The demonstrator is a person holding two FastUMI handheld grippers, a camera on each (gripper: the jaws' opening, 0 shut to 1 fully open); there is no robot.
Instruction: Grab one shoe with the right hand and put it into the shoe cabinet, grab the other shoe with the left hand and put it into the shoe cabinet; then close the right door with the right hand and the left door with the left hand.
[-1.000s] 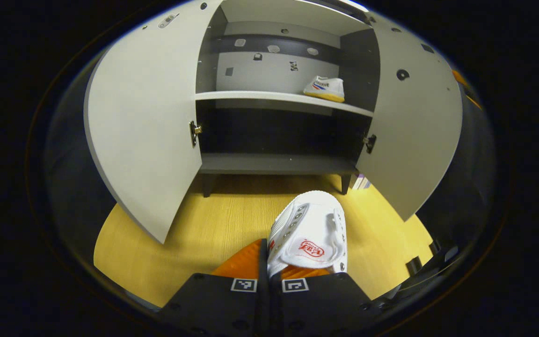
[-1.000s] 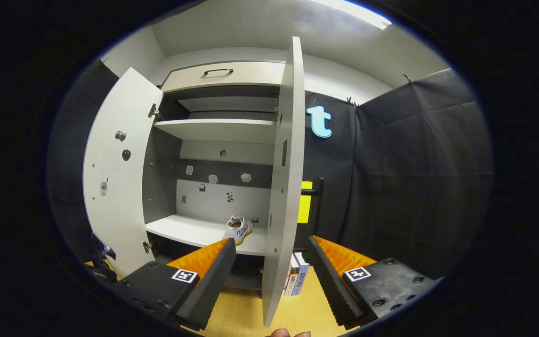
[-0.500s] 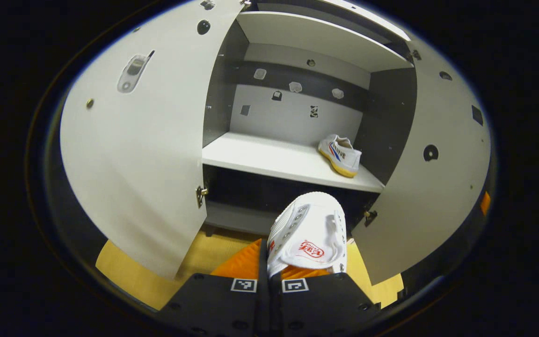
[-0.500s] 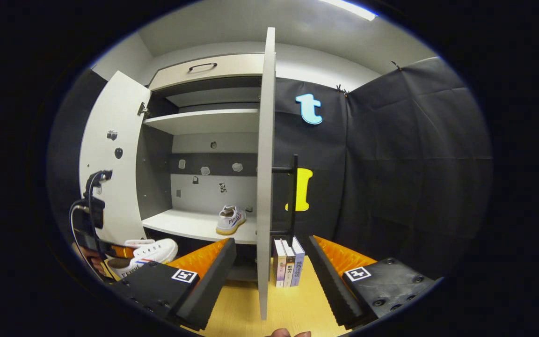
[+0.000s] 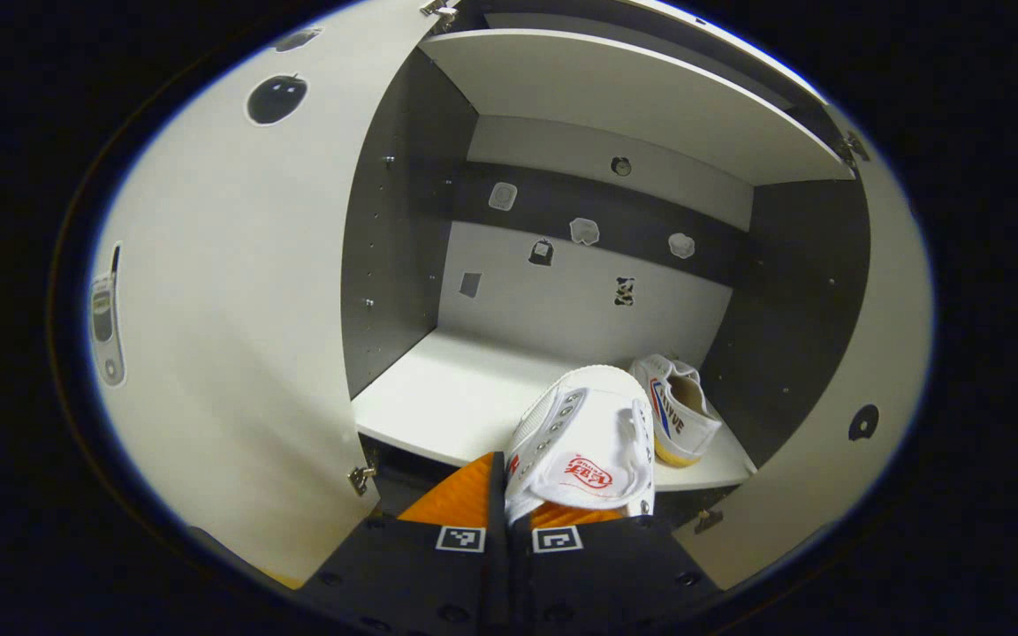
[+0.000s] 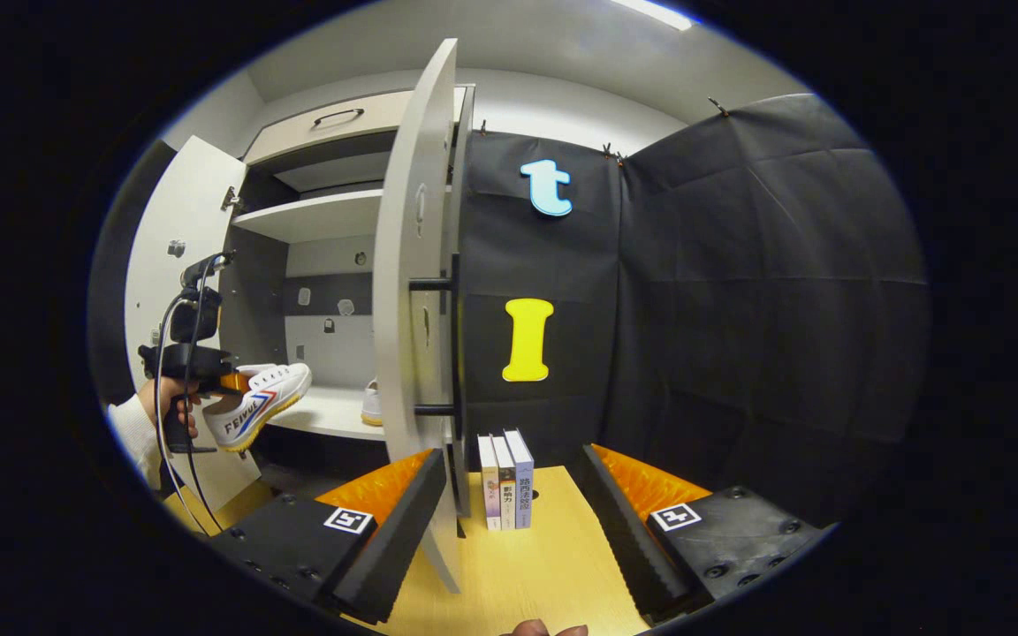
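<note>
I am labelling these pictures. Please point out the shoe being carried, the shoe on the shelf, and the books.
carried shoe (image 5: 584, 437), left gripper view, on its tongue.
shoe on the shelf (image 5: 684, 415), left gripper view, on its side.
books (image 6: 505, 481), right gripper view, on the middle spine.

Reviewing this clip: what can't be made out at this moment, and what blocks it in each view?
- Shoe on the shelf, right gripper view: mostly hidden by the right door.
- Held shoe, left gripper view: heel and sole hidden by the left gripper.
- Bottom of the cabinet, left gripper view: hidden under the shelf.
- Books, right gripper view: spine print too small.
- Hand, right gripper view: partly behind the gripper handle.
</note>
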